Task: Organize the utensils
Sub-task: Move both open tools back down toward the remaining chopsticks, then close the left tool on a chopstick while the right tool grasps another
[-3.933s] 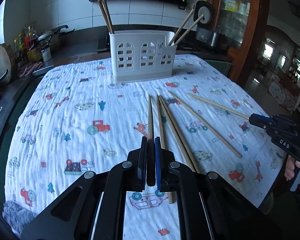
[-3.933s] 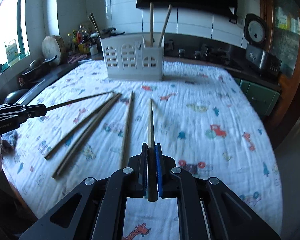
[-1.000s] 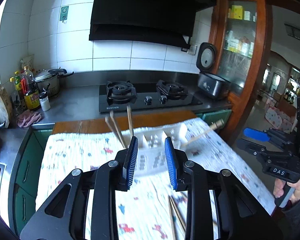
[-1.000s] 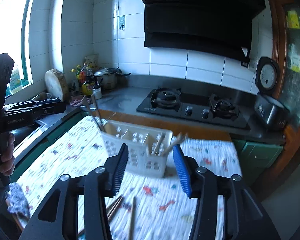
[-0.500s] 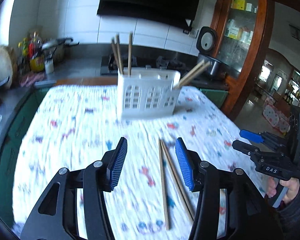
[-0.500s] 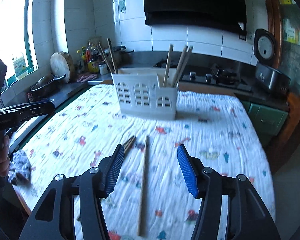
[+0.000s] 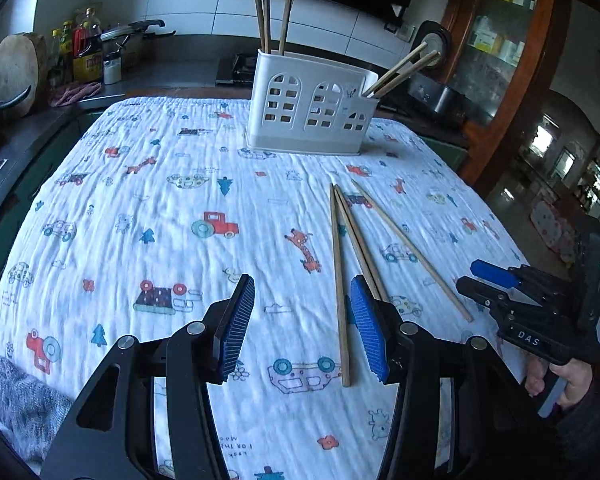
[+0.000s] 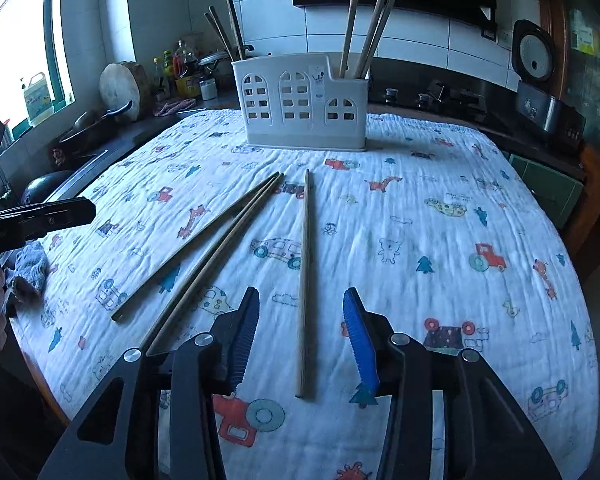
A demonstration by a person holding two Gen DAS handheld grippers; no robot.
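A white slotted utensil holder (image 7: 312,112) (image 8: 304,104) stands at the far end of the printed cloth (image 7: 140,208). Chopsticks stick up from its left end (image 7: 266,16) and its right end (image 8: 370,28). Three loose chopsticks lie on the cloth. My left gripper (image 7: 302,320) is open low over the cloth, and the nearest chopstick (image 7: 338,280) lies between its jaws, close to the right pad. My right gripper (image 8: 302,336) has its jaws closing around a single chopstick (image 8: 305,280), with the pads clear of it. The other two chopsticks (image 8: 212,248) lie to its left.
A grey rag (image 7: 16,396) lies at the near left corner of the cloth. Bottles (image 7: 86,52), a pot and a round wooden board (image 8: 120,84) crowd the counter on the left. A rice cooker (image 8: 536,56) sits at the back right. The table drops off on the right.
Both grippers let go of the chopsticks held earlier, now standing in the holder. They have come down from above the holder to just over the loose chopsticks, jaws apart.
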